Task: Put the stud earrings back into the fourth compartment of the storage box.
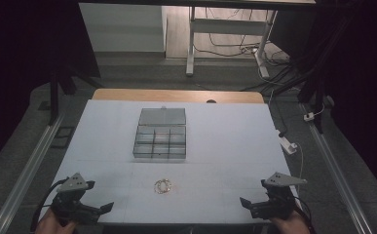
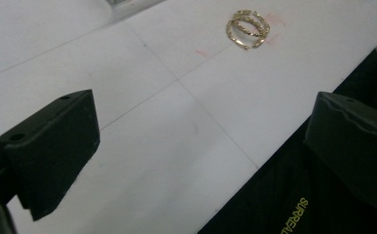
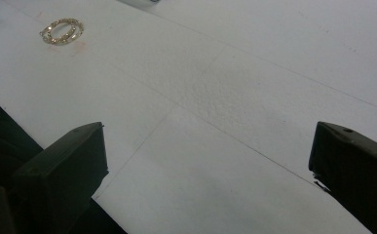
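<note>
While both claws are held apart and empty at the near corners of the bench (image 1: 225, 146), left claw (image 1: 101, 208) and right claw (image 1: 247, 202), no grasp is begun. The gold rings (image 1: 163, 185), lying between them before the open compartment box (image 1: 160, 141), must be approached next.

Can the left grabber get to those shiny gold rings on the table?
Probably yes. The gold rings lie in the open on the white table, with only bare tabletop between them and the left gripper. Its jaws stand wide open and hold nothing.
</note>
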